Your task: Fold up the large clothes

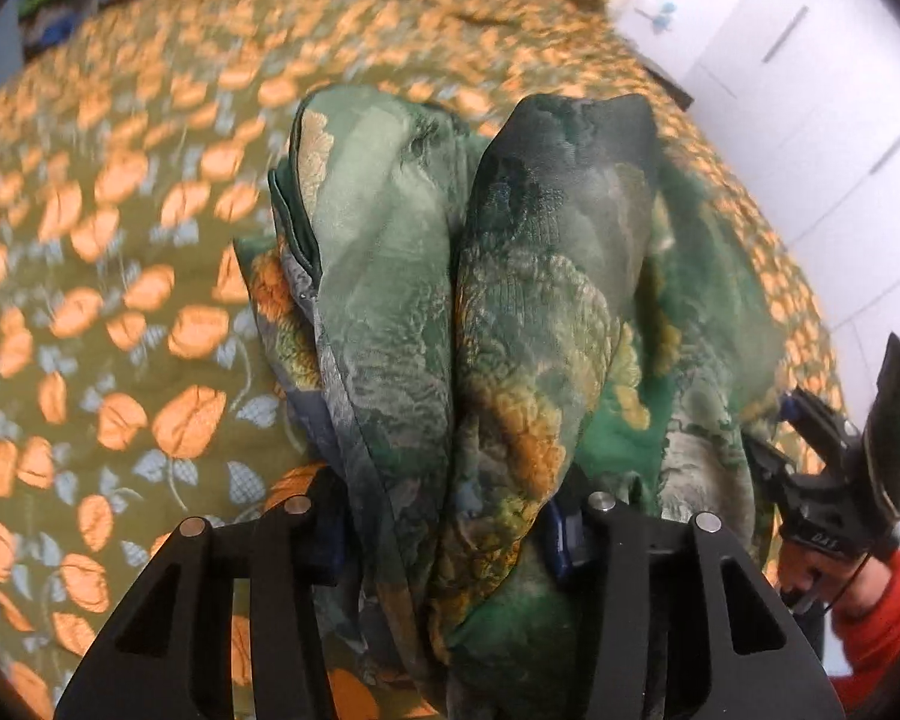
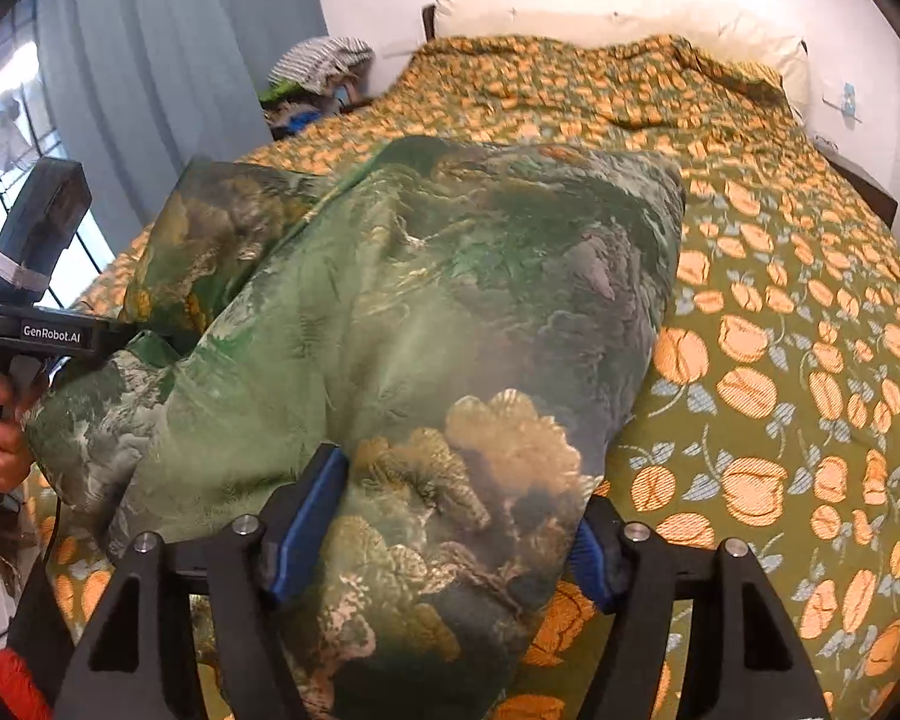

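Bedroom walls and a grey curtain (image 2: 150, 60) frame a bed (image 2: 780, 330) spread with an olive cover printed in orange flowers, which carries everything. The task's thing, a large green garment (image 2: 438, 312) with a painted landscape pattern, lies bunched near the bed's near edge, partly lifted off the cover.

The left tool (image 1: 450, 534) is clenched on a thick gathered bundle of the garment (image 1: 510, 300), cloth filling the gap between its pads. The right tool (image 2: 438, 540) likewise grips a fold of the same cloth, the blue pads pressing in from both sides.

The cloth looks thin, smooth and slightly glossy, so it is probably light, limp and slippery; it will sag and slide instead of holding a crease. Taking it by an edge, hem or corner, with few layers between the pads, should give better control than a fat bunch, which may slip out unevenly.
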`<control>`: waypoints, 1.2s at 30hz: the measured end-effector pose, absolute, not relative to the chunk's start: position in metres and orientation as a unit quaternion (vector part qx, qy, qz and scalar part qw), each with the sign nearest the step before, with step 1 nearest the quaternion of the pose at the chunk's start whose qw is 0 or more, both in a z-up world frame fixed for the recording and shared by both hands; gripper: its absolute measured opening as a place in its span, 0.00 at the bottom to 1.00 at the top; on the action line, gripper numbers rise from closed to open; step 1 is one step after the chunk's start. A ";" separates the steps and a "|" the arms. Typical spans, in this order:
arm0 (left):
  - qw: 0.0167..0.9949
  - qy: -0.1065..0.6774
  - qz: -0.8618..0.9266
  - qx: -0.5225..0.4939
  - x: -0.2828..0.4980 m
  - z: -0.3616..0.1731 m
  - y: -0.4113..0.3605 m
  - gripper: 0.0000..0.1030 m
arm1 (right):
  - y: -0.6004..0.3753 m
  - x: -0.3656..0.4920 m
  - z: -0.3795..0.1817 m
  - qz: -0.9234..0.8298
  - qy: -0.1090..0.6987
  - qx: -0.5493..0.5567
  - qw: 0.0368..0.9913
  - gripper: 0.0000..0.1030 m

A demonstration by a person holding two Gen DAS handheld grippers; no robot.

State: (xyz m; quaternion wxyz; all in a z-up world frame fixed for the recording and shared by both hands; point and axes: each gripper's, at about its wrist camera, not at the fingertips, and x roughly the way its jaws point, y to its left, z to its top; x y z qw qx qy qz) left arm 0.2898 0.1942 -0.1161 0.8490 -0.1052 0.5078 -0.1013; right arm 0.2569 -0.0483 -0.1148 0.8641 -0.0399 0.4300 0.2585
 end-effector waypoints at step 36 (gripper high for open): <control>0.938 0.345 -0.036 0.019 0.298 -0.064 0.116 0.99 | -0.207 0.299 -0.072 0.122 0.352 -0.063 0.926 0.84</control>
